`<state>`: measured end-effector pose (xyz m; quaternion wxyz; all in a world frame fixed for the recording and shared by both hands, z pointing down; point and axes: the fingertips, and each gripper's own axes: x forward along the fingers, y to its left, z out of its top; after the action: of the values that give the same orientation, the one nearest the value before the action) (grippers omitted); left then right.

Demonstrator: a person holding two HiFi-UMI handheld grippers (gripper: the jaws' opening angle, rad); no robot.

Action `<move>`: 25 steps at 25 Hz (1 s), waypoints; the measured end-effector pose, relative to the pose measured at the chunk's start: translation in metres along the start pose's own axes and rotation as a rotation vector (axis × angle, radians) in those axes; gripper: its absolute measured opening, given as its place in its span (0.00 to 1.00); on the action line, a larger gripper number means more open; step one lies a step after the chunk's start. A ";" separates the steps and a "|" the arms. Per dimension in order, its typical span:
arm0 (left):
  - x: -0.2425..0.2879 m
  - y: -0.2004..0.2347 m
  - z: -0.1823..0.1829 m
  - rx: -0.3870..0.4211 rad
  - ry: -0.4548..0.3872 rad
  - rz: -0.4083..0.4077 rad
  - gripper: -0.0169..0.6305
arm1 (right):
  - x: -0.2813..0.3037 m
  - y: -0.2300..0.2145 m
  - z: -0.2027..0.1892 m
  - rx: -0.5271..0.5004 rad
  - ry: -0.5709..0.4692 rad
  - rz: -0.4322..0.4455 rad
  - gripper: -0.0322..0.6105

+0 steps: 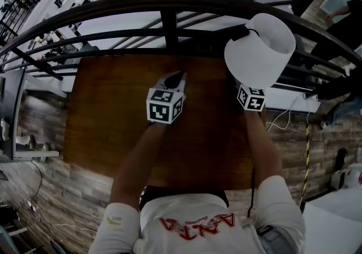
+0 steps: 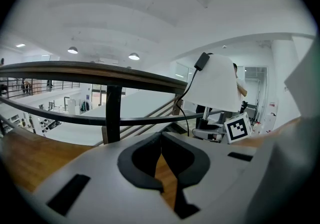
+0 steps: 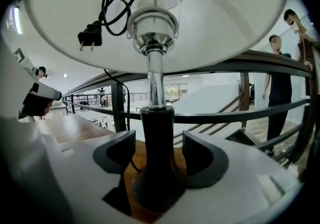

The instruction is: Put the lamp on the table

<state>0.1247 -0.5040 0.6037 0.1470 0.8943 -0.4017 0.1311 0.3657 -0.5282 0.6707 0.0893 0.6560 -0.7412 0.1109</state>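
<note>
Right gripper (image 3: 159, 155) jaws open around white-shaded, black-based lamp's (image 3: 155, 18) stem near brown wooden table's (image 1: 113, 111) corner, left gripper (image 2: 161, 163) closed empty; a skewed retreat could clip the stem and topple it.

- A dark metal railing (image 1: 169, 4) arcs across twelve o'clock of the head view, with one post (image 1: 168, 24) upright.
- A person in dark clothes (image 3: 276, 83) stands beyond it, at three o'clock of the right gripper view.
- Round ceiling lights (image 2: 133, 56) glow at eleven o'clock of the left gripper view.

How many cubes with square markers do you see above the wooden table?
2. One cube over the table's middle; the other cube at its right edge, just under the lamp shade.
</note>
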 end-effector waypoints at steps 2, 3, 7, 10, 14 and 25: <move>-0.004 -0.002 0.002 -0.008 0.007 0.001 0.04 | -0.011 0.005 -0.002 0.005 0.016 0.013 0.47; -0.006 -0.004 0.004 -0.008 0.011 0.000 0.04 | -0.017 0.007 -0.003 0.013 0.024 0.016 0.48; -0.021 -0.010 0.012 0.000 0.026 -0.010 0.04 | -0.042 0.017 -0.007 0.075 0.064 -0.001 0.48; -0.038 -0.018 0.015 0.001 0.048 -0.022 0.04 | -0.066 0.027 -0.016 0.104 0.125 -0.006 0.48; -0.063 -0.028 0.016 0.009 0.079 -0.033 0.04 | -0.104 0.039 -0.023 0.120 0.177 -0.015 0.45; -0.144 -0.039 0.047 0.049 0.045 -0.046 0.04 | -0.205 0.083 0.056 0.128 0.075 -0.082 0.05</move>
<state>0.0673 -0.3987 0.5034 0.1371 0.9035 -0.3744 0.1573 0.3094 -0.3389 0.5558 0.0794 0.6855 -0.7013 0.1787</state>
